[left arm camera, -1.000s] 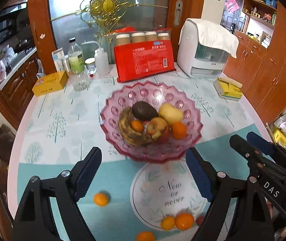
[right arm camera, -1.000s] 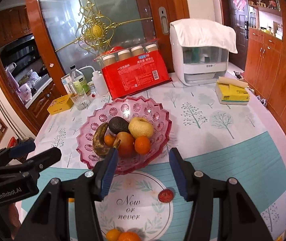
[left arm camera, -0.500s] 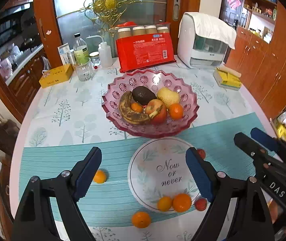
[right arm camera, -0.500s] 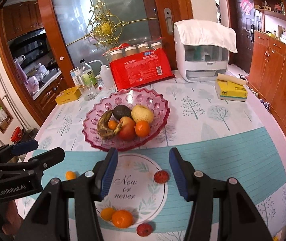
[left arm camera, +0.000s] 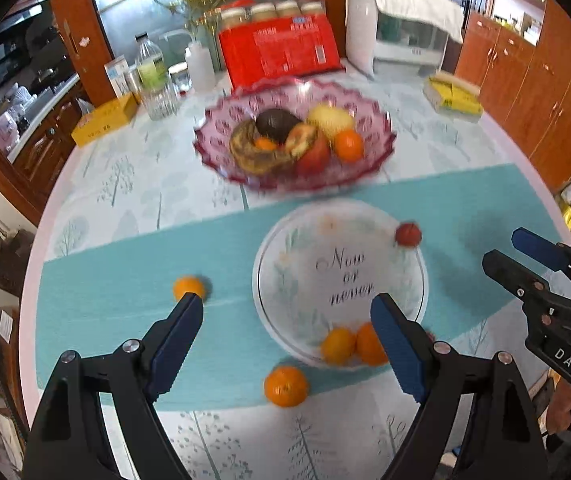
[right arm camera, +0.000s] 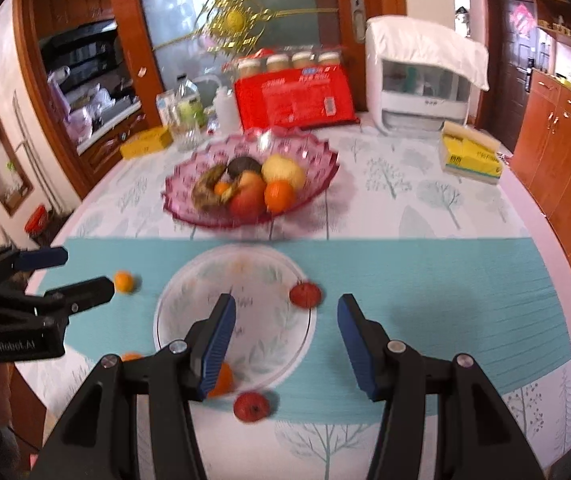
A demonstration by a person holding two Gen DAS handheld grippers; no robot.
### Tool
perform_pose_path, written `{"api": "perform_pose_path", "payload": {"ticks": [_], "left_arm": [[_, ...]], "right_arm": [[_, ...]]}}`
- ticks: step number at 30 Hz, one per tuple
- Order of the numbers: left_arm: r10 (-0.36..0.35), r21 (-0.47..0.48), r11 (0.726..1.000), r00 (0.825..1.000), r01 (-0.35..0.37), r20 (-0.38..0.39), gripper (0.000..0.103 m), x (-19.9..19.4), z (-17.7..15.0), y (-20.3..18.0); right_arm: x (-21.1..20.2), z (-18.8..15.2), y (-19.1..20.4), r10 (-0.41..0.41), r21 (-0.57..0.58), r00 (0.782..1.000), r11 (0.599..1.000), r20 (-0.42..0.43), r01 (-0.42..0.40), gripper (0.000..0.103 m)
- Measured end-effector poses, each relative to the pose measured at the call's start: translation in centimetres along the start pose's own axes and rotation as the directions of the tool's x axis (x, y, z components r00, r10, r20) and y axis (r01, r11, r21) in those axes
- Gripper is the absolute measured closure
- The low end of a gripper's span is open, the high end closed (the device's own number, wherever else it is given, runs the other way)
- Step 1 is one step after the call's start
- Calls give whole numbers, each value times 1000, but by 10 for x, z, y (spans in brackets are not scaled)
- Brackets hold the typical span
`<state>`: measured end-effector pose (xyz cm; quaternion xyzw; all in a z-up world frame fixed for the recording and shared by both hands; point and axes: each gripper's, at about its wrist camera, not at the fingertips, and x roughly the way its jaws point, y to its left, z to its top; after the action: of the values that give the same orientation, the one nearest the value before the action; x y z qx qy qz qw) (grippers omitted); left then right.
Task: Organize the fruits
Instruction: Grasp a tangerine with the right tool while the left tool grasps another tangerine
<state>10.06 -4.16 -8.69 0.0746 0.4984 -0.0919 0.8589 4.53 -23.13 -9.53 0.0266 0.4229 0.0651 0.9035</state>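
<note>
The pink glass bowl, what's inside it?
In the pink glass bowl: a browned banana, dark avocado, yellow pear, red apple, two oranges. Anything underneath is covered.

Four loose oranges [left arm camera: 285, 386] lie on the table [left arm camera: 125, 184], two more sit in the one pink bowl [left arm camera: 381, 136] with one banana [left arm camera: 253, 158], one avocado [left arm camera: 277, 124], one apple [left arm camera: 315, 154] and one yellow fruit [left arm camera: 331, 120], two small red fruits [left arm camera: 408, 234] lie loose, and four jars [left arm camera: 263, 10] stand behind.

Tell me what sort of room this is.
Likely a home dining room beside a kitchen: a pink fruit bowl on a round table, wooden cabinets, and a kitchen counter through the doorway.
</note>
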Motion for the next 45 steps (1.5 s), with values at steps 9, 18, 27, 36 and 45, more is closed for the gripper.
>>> {"api": "perform_pose_path", "payload": {"ticks": [9, 18, 27, 36, 45], "left_arm": [[12, -15, 1000, 996, -14, -92, 18, 28, -38, 10], [15, -68, 997, 987, -26, -161, 18, 53, -72, 23], [-27, -145, 989, 979, -3, -203, 18, 73, -90, 36], [-71, -163, 986, 975, 37, -210, 29, 83, -93, 33], [-115, -161, 984, 971, 82, -209, 55, 90, -90, 23]], "right_arm": [[17, -35, 15, 50, -60, 995, 997, -82, -55, 49], [41, -55, 39, 90, -142, 982, 983, -165, -114, 49], [63, -60, 52, 114, -198, 969, 967, -219, -159, 49], [80, -60, 64, 115, -284, 962, 940, -249, -186, 49], [92, -60, 71, 129, -307, 955, 928, -267, -211, 49]]}}
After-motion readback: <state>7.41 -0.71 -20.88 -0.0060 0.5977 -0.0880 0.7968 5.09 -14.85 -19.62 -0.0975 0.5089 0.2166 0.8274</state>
